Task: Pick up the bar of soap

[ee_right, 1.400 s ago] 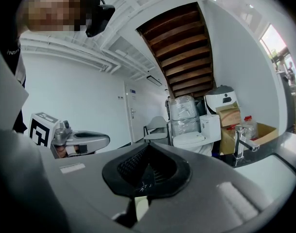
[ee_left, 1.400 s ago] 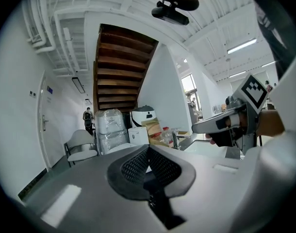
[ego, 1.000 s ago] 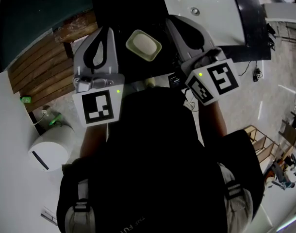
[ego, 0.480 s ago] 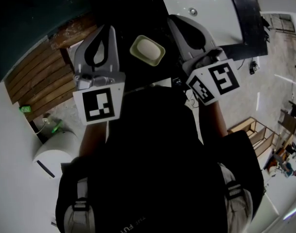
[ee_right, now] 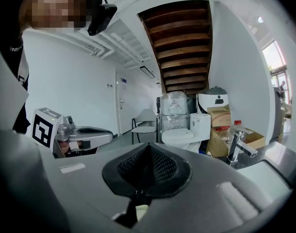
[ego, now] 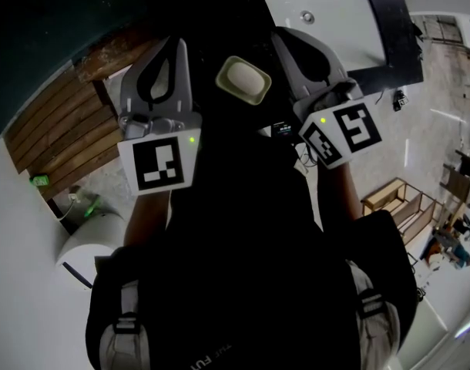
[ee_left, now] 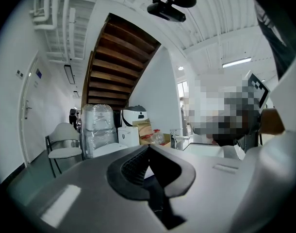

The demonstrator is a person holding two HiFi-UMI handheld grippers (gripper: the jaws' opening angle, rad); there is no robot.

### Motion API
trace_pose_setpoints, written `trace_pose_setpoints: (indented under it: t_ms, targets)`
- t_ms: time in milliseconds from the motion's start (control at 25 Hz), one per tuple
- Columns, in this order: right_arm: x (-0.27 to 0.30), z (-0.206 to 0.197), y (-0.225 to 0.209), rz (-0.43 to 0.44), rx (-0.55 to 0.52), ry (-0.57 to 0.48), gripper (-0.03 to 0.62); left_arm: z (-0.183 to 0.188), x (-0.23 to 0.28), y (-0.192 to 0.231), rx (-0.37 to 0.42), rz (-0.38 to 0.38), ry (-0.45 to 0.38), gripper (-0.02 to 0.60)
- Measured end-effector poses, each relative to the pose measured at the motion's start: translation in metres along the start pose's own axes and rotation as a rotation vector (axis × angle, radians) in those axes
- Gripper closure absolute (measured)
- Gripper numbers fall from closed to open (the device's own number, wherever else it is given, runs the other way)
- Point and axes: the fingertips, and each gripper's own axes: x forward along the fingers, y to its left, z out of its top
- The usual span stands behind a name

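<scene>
One bar of soap (ego: pixel 241 76) and one soap dish (ego: pixel 263 91) at twelve o'clock. One white sink (ego: pixel 335 21) at one o'clock. Two grippers: left gripper (ego: pixel 176 43), right gripper (ego: pixel 281 33).

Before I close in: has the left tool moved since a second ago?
Yes. Against the soap dish, the left tool has moved forward, up the head view, and its tip now reaches further past the dish.

In the head view the person's dark torso (ego: pixel 243 268) hides the near edge of the bench (ego: pixel 212 29), itself too dark to read. The white basin (ego: pixel 327 14) is cut off by the top edge. In the right gripper view the right tongs (ee_right: pixel 148 147) cover all but a pale sliver (ee_right: pixel 140 211); whether it is the soap (ego: pixel 240 76) or its dish (ego: pixel 260 92) cannot be told.
</scene>
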Motion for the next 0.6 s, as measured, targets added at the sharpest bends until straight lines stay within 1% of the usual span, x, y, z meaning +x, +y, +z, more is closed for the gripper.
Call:
trace_pose_setpoints:
  t_ms: [200,320,440,600]
  targets:
    - [0.001,-0.008,0.001,0.004,-0.015,0.039,0.582,-0.002,0.003,-0.001,-0.002,-0.016,0.003,0.581]
    - [0.001,-0.012,-0.004,0.028,-0.039,0.06,0.582,-0.002,0.01,-0.004,0.004,-0.017,0.007,0.581]
    - [0.005,-0.02,-0.01,0.054,-0.064,0.088,0.582,-0.006,0.018,-0.007,-0.003,-0.002,0.019,0.581]
    - [0.009,-0.031,-0.017,0.091,-0.058,0.124,0.582,-0.013,0.027,-0.012,-0.009,0.006,0.049,0.581]
